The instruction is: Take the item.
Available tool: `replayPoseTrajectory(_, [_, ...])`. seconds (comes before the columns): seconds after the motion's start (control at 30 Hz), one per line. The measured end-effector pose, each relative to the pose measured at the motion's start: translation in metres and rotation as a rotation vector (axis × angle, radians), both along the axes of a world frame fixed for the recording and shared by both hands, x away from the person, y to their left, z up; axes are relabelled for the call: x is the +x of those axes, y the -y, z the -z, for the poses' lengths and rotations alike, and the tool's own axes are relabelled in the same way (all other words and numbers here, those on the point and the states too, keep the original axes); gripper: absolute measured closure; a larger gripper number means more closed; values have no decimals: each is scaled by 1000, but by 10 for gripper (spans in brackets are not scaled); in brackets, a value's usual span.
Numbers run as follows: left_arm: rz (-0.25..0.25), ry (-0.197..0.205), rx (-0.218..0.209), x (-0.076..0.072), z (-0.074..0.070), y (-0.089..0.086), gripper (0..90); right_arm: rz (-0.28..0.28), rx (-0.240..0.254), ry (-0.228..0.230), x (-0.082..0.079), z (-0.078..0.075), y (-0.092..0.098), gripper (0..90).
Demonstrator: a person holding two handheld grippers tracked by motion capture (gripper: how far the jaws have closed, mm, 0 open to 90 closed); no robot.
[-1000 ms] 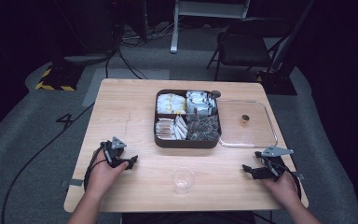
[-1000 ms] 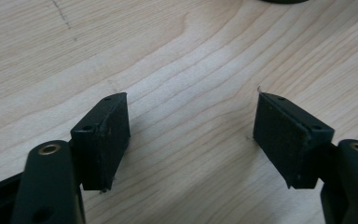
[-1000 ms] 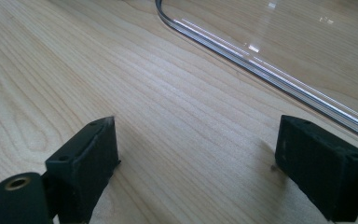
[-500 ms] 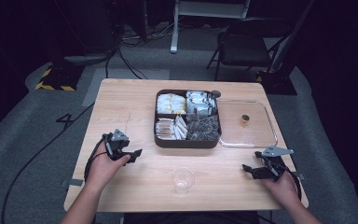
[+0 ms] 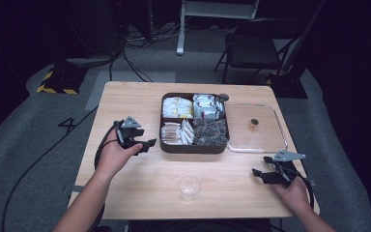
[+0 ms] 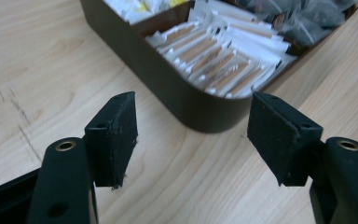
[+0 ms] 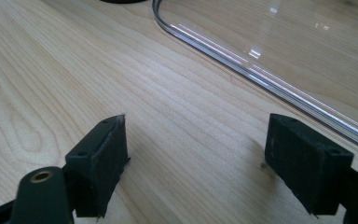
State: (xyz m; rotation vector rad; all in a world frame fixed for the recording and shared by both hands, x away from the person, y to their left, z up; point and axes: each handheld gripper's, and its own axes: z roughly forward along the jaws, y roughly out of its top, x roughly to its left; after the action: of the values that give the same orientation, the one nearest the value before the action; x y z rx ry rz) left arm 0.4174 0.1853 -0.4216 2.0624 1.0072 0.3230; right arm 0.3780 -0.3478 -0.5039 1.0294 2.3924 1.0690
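Observation:
A dark brown compartment box point(image 5: 169, 146) stands at the table's middle, packed with sachets: yellow-white ones point(image 5: 177, 107), white ones point(image 5: 206, 106), brown-striped sticks point(image 5: 175, 132) and dark packets point(image 5: 211, 131). My left gripper point(image 5: 149, 143) hovers open just left of the box, its jaws aimed at the box's near corner point(image 6: 205, 116) where the stick sachets point(image 6: 223, 65) lie. My right gripper point(image 5: 258, 172) rests open low over the wood at the front right, beside the clear lid point(image 7: 279, 56). A clear plastic cup point(image 5: 189, 186) stands near the front edge.
The clear lid point(image 5: 258, 128), with a small brown knob point(image 5: 254, 123), lies flat right of the box. A folding chair point(image 5: 253, 48), cables and a stand sit on the floor beyond the table. Bare wood point(image 5: 125, 101) spreads left of the box.
My left gripper has risen and moved right and away from the front edge, closing in on the box's left side. The right gripper has stayed put.

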Motion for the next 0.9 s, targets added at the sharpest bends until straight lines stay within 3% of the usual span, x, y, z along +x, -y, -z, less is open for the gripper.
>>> replayPoseTrajectory(0.33, [51, 24, -2, 25, -14, 28, 340, -30, -2, 0, 3, 0, 2, 215])
replayPoseTrajectory(0.9, [93, 76, 11, 70, -33, 69, 344, -13, -1, 4, 5, 0, 1, 233])
